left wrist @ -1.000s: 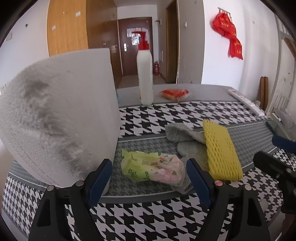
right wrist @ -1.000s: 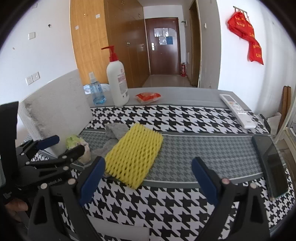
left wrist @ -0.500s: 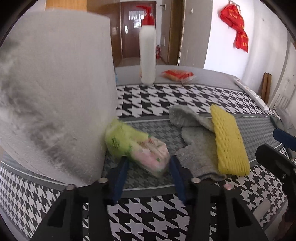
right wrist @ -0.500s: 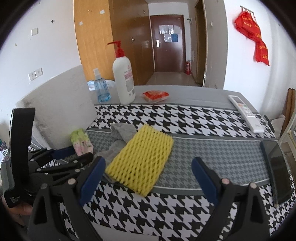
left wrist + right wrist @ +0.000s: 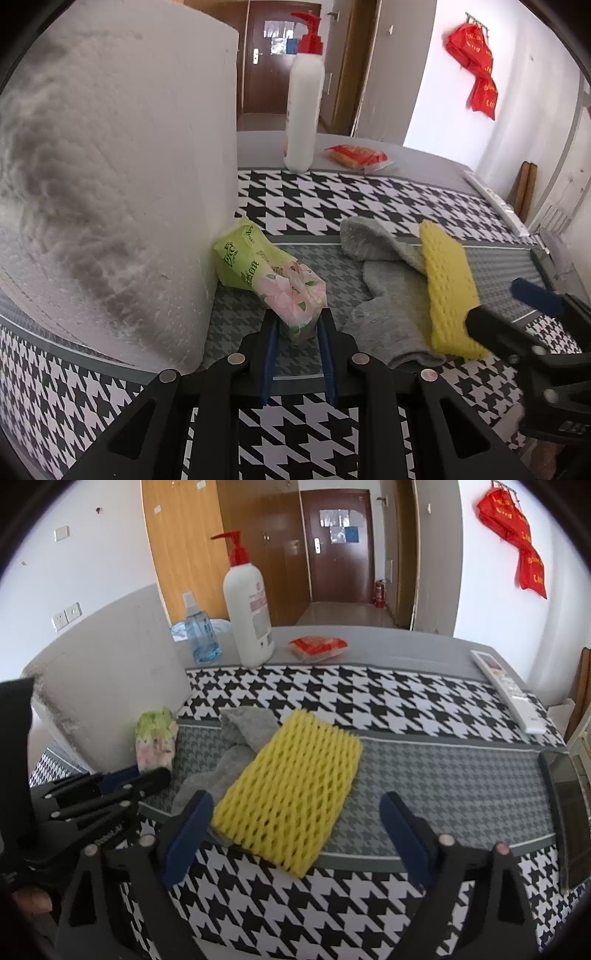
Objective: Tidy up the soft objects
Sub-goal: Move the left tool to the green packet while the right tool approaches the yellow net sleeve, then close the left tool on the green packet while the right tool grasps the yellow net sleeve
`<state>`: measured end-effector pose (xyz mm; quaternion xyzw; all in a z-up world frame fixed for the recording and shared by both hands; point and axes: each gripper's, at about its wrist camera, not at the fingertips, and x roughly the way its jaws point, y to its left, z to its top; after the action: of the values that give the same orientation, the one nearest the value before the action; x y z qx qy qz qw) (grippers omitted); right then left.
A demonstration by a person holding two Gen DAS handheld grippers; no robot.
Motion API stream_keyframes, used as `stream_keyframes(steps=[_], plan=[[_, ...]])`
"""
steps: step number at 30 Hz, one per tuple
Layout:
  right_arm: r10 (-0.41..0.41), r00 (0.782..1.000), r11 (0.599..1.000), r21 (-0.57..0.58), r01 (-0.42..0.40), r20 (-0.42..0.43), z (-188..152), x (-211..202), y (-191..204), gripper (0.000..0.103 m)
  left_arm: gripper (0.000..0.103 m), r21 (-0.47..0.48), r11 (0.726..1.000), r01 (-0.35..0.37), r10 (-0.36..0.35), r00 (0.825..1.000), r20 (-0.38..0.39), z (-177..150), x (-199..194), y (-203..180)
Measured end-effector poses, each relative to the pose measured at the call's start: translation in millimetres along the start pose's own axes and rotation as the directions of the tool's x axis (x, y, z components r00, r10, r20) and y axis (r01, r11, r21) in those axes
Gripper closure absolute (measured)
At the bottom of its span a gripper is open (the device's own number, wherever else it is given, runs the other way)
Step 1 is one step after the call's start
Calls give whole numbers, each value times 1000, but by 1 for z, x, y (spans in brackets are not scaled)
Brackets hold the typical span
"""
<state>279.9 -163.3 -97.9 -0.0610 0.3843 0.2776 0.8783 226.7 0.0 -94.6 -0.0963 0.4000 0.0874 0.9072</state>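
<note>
change since 1 s ago: left gripper point(image 5: 297, 328) has gone from wide open to clamped on the tissue pack point(image 5: 271, 284); the pack's near end is now pinched and its far end angled toward the foam block point(image 5: 110, 177). right gripper point(image 5: 295, 823) unchanged in opening.
left gripper: 2 blue-padded jaws drawn in close, squeezing the floral end of the tissue pack between them; in the right wrist view it shows at lower left point(image 5: 147, 777) with the pack point(image 5: 156, 738) just past its tips.
tissue pack: green and pink wrapper, on the grey band of the table runner point(image 5: 332, 195), far end touching or just beside the white foam block; cannot tell whether it is lifted clear.
right gripper: jaws spread wide, nothing between them; held above the near edge of the table, in front of the yellow foam net point(image 5: 291, 786).
yellow foam net: lies flat, overlapping the grey sock point(image 5: 236, 746); in the left wrist view the net point(image 5: 447, 291) covers the sock's point(image 5: 384, 295) right side.
grey sock: between tissue pack and net, bent in the middle.
farther back: white pump bottle point(image 5: 249, 613), small blue spray bottle point(image 5: 201, 635), red snack packet point(image 5: 319, 646).
right edge: white remote point(image 5: 508, 690), dark phone point(image 5: 570, 808).
</note>
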Motion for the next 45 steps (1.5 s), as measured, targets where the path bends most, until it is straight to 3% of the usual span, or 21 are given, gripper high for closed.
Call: stream_keyframes(steps=[13,24,26,30,32,45], plan=[[33,997,999,27,-31,-67,-2,12,3,40,80,23,999,43,-43,999,17,-3,-12,-1],[-16,996,999,34,19,-91,-5,18,1,62,80,36,997,74,-75,997,29,-5,-21,-1],[-32,996,999,34,35,-88,-6,20,1,73,80,44,996,78,-80,996,34,-6,-23,-2],[-63,995,998,25,65,-83,-7,19,2,84,80,56,995,82,-85,995,46,-7,-29,-1],[-72,994,997,27,74,-80,-8,17,1,95,80,58,994,89,-92,994,55,-8,-32,-1],[-43,999,996,81,45,-24,-7,-6,-1,100,80,85,992,92,-101,989,106,-11,-53,0]])
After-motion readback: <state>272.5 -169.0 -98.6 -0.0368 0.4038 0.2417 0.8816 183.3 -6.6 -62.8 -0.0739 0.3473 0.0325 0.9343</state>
